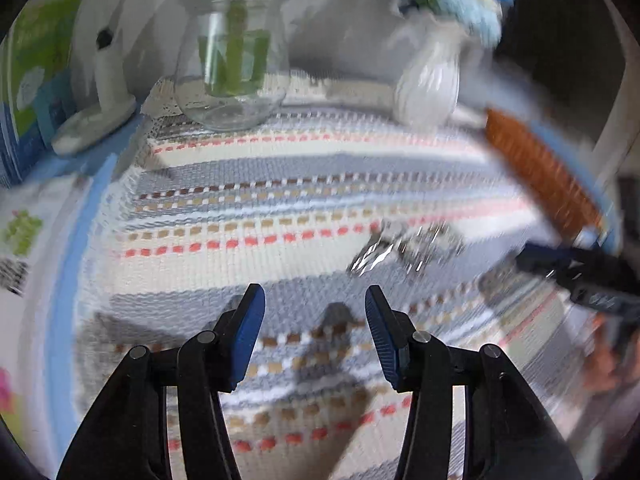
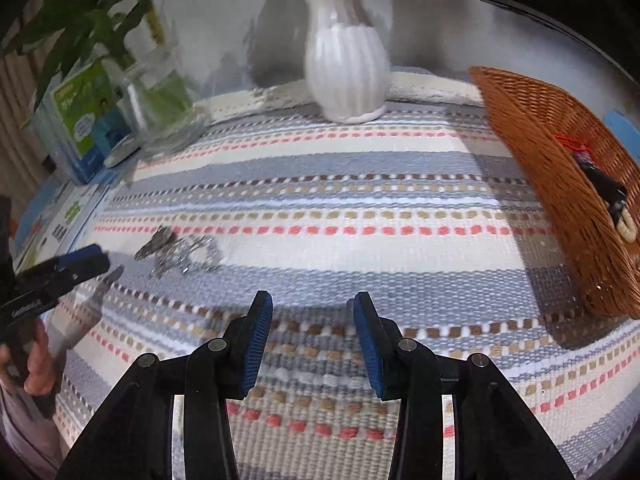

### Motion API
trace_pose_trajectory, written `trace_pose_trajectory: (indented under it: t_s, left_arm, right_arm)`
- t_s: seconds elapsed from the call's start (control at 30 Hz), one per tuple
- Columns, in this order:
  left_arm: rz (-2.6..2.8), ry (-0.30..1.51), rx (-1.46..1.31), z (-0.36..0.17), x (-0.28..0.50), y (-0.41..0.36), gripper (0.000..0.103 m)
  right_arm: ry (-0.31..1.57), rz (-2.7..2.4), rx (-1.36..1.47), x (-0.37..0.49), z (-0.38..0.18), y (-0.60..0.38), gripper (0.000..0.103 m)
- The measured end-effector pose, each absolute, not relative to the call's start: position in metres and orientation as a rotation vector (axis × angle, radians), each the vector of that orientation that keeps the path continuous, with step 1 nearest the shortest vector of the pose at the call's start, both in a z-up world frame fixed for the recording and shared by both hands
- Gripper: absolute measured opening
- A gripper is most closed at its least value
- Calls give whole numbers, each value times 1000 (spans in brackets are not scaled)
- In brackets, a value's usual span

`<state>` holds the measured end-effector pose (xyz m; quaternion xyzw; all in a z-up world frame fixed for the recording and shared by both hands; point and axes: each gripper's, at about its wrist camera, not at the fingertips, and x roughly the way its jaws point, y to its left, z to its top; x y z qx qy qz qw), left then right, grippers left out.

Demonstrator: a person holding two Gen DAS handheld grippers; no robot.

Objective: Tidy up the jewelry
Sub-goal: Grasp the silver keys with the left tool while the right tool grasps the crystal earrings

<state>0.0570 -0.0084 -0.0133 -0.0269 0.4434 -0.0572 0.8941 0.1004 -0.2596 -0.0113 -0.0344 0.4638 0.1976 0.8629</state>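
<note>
White ribbed vase [image 2: 346,68], glass vase [image 1: 232,60] and seemingly a green box [image 2: 86,116] on striped cloth [image 2: 320,208].

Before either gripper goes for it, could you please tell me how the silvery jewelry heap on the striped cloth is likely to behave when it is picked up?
The silvery jewelry looks like a loose tangle of thin, shiny pieces, so it will probably hang limp and may come up as a clump. It seems light and smooth, so it could slip from the jaws. On the coarse woven cloth a push might snag it.

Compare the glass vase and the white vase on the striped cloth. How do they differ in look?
The glass vase is transparent, so the water and green stems inside show; the white vase is opaque and hides its inside. The glass vase is smooth and round-bellied; the white vase has vertical ribs. The glass vase holds green leaves, the white vase bluish flowers. Both stand upright at the far edge of the striped cloth.
</note>
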Motion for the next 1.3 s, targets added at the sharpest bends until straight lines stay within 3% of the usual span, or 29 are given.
trace_pose_trajectory:
  t_s: [0.07, 0.27, 0.4, 0.67, 0.9, 1.3]
  left_arm:
    - [-104, 943, 71, -6, 57, -21, 52]
    - [-277, 952, 109, 9, 83, -28, 52]
    - [-328, 989, 181, -1, 100, -36, 52]
    - [-346, 990, 227, -18, 117, -44, 52]
    - [-352, 996, 171, -21, 123, -31, 52]
    - [-419, 983, 284, -20, 126, -63, 52]
  right_arm:
    - [988, 444, -156, 97, -8, -246, 43]
    - [914, 538, -271, 104, 13, -205, 41]
    - [927, 574, -286, 119, 3, -192, 28]
    - [975, 614, -268, 136, -23, -178, 28]
    - [921, 582, -369, 131, -27, -157, 9]
    - [940, 424, -213, 143, -23, -232, 9]
